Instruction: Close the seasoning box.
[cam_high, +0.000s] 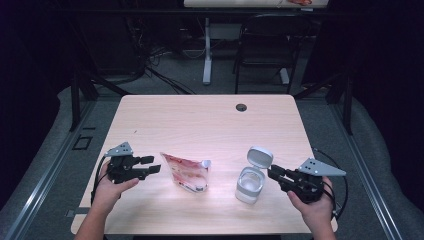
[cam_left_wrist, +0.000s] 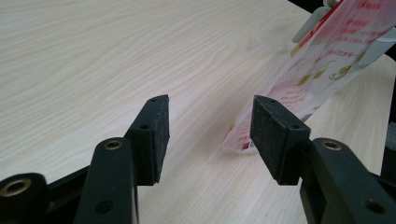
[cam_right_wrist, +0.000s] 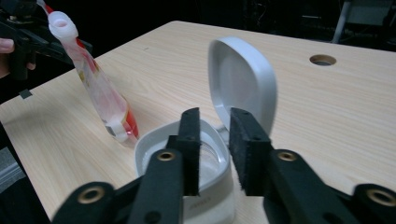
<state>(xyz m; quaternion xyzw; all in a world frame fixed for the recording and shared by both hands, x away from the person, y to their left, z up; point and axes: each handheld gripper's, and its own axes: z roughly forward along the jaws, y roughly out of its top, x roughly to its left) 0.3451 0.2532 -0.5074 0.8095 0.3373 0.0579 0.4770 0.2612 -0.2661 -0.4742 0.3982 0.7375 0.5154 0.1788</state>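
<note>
Refill pouch (cam_high: 186, 172) left of open tub (cam_high: 251, 182): soft, light, slippery; best pinched at stiff seam. Left gripper (cam_high: 152, 165) gaped, empty; right gripper (cam_high: 273, 173) part-open, empty.

We are counting one pale wooden rectangular table (cam_high: 200, 120), and in its top we are finding one round dark cable hole (cam_high: 241, 107). On it we are counting one red-and-white printed plastic refill pouch (cam_high: 186, 171) and one white, rounded-square plastic container (cam_high: 249, 185), which is carrying one hinged white lid (cam_high: 260, 156). We are counting two black two-jaw hand-held grippers, the left gripper (cam_high: 152, 165) and the right gripper (cam_high: 273, 172), each topped by one grey three-cornered plate. Behind the table we are counting one dark chair (cam_high: 265, 45).
</note>
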